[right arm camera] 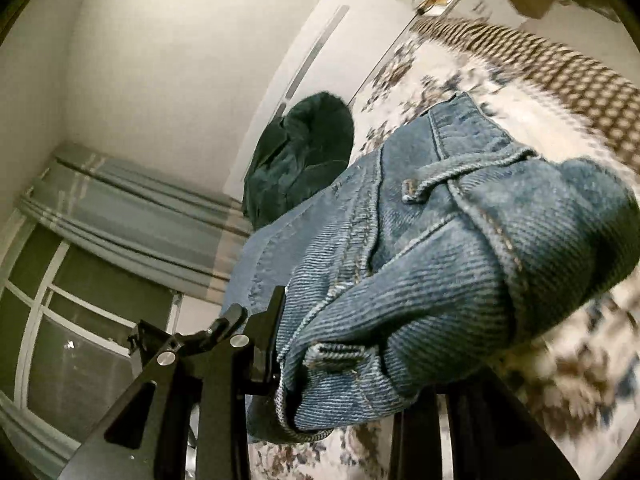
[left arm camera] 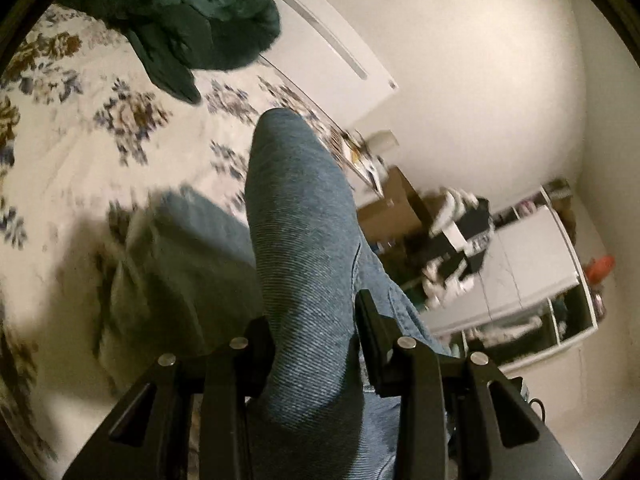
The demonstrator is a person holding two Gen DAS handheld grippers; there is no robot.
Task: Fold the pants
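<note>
A pair of blue denim pants (left arm camera: 296,232) hangs lifted above the floral bed cover (left arm camera: 80,128). My left gripper (left arm camera: 316,320) is shut on a fold of a leg, with cloth bulging up between its black fingers (left arm camera: 370,320). In the right wrist view the waistband end of the pants (right arm camera: 440,248), with belt loops and seams, is bunched in my right gripper (right arm camera: 352,344), which is shut on it. Only that gripper's left finger (right arm camera: 272,320) shows; the denim hides the other. The bed cover (right arm camera: 420,76) lies behind.
A dark green garment (left arm camera: 192,12) is heaped at the head of the bed by a white headboard (left arm camera: 328,44); the same green garment (right arm camera: 300,160) shows in the right view. Cardboard boxes (left arm camera: 396,208) and a white shelf unit (left arm camera: 532,272) stand beyond the bed. A window with curtains (right arm camera: 120,216) is at left.
</note>
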